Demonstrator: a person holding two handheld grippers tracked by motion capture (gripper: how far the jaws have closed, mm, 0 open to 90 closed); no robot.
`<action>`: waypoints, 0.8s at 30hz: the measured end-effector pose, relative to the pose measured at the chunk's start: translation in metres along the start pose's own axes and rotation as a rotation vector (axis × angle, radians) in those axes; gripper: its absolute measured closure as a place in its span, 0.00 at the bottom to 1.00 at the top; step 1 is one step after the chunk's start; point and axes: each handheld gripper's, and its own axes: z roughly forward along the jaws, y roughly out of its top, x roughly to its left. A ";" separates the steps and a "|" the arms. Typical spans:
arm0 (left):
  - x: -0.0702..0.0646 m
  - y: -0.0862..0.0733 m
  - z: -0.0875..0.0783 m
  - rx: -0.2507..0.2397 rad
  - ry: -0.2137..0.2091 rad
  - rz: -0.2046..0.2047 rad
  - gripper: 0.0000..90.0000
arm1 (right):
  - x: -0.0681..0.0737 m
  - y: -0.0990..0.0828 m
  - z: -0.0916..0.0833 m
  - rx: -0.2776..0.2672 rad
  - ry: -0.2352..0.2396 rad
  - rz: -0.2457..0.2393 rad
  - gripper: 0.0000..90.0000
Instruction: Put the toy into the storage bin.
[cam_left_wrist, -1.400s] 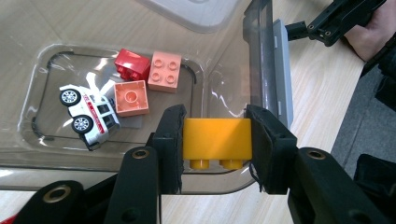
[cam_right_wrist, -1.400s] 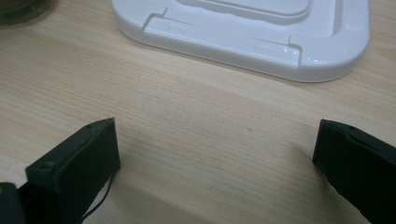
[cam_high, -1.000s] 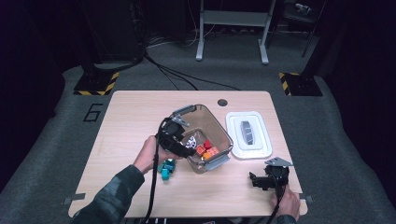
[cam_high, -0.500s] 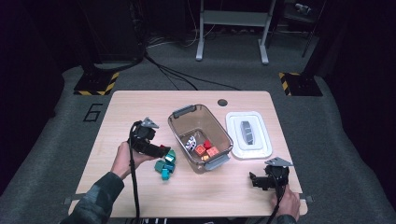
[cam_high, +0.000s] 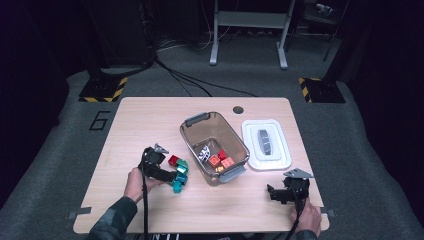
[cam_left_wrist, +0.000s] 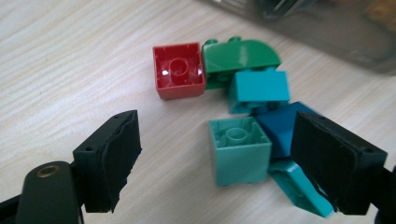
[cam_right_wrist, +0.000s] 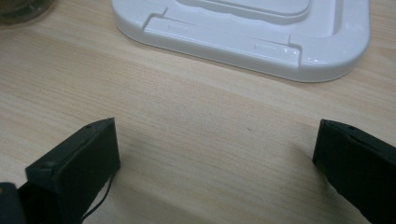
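Note:
A cluster of loose bricks lies on the table left of the bin: a red brick (cam_left_wrist: 179, 71), a green brick (cam_left_wrist: 240, 58), a teal brick (cam_left_wrist: 259, 88), a pale teal brick (cam_left_wrist: 239, 149) and a blue brick (cam_left_wrist: 280, 128). My left gripper (cam_left_wrist: 224, 158) hovers low over them, open; its jaws have just been opening. The pale teal brick sits between the pads without touching either. In the high view the left gripper (cam_high: 172, 173) points right at the cluster. My right gripper (cam_right_wrist: 217, 158) stands open over bare wood near the front right (cam_high: 276, 193).
A clear grey bin (cam_high: 192, 145) with latch handles holds several small bricks, red and orange among them. Its white lid (cam_high: 266, 145) lies flat to the right, just beyond the right gripper (cam_right_wrist: 243, 28). The table's front edge is close to both hands.
My left gripper has moved from above the bin leftward and down to the loose bricks on the table. The right gripper has stayed where it was.

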 end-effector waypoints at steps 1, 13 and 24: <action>0.000 -0.001 0.003 0.008 0.003 0.000 0.19 | 0.000 0.000 0.000 0.000 0.000 0.001 0.00; 0.017 -0.008 0.013 0.033 0.012 -0.024 0.33 | 0.000 0.000 0.000 0.000 0.000 0.001 0.00; 0.020 -0.009 0.017 0.009 -0.021 -0.018 0.64 | 0.000 0.000 0.000 -0.001 0.000 -0.001 0.00</action>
